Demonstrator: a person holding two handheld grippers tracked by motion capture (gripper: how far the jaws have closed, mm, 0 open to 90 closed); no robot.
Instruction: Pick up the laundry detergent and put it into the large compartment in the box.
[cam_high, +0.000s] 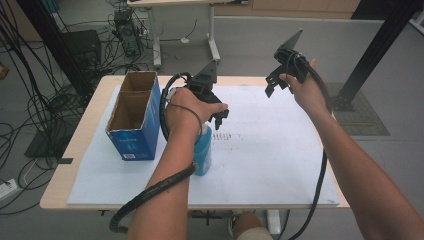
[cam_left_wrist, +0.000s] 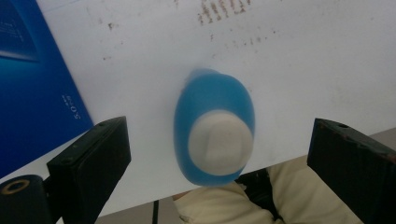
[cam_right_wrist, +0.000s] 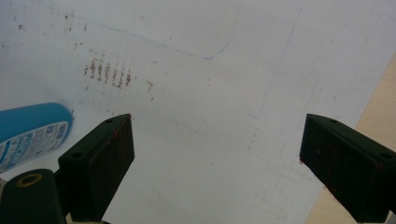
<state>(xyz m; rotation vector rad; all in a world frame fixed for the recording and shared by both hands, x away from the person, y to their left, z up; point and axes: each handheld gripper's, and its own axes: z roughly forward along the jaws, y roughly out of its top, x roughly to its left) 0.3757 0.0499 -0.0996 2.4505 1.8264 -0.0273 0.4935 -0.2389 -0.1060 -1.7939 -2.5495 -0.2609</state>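
Blue bottle (cam_left_wrist: 212, 135) stands upright beside the blue box (cam_high: 134, 117), under the released left tool (cam_left_wrist: 219, 154).

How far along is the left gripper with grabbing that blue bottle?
Done: the left gripper is lined up above the upright blue bottle, jaws open on either side of its white cap. In hand: nothing gripped yet. Left: lowering, closing and lifting. The right gripper is raised, open and empty.

Blue bottle (cam_high: 202, 159) mostly behind forearm, label (cam_right_wrist: 32, 140) print unreadable
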